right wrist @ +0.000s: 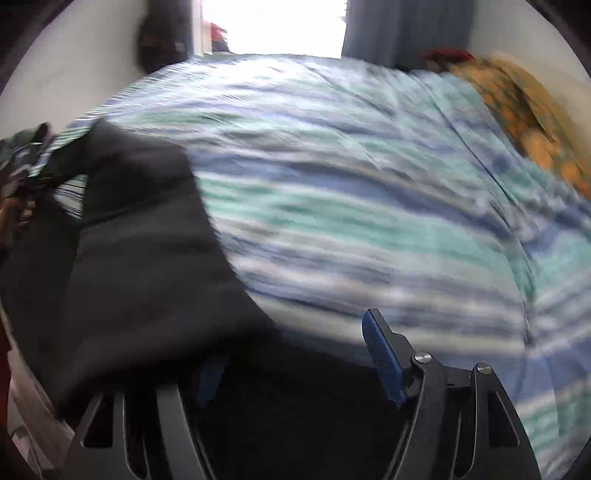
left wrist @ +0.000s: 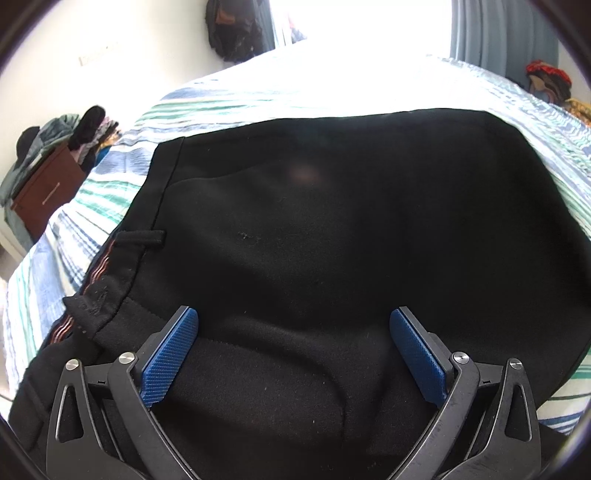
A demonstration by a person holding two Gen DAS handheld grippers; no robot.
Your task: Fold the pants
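Black pants (left wrist: 332, 221) lie folded on a striped bedspread (left wrist: 258, 92), waistband with a belt loop (left wrist: 142, 236) at the left. My left gripper (left wrist: 295, 332) is open just above the near fold of the cloth, its blue pads (left wrist: 170, 358) wide apart and holding nothing. In the right wrist view the picture is motion-blurred. The pants (right wrist: 140, 258) fill the left and lower part over the bedspread (right wrist: 369, 206). My right gripper (right wrist: 291, 354) is open; the black cloth covers most of its left finger, and the right pad (right wrist: 382, 358) is bare.
A brown nightstand (left wrist: 44, 192) piled with clothes stands left of the bed. A dark bag (left wrist: 232, 29) hangs on the far wall beside a bright window with curtains. An orange patterned cloth (right wrist: 524, 122) lies at the far right of the bed.
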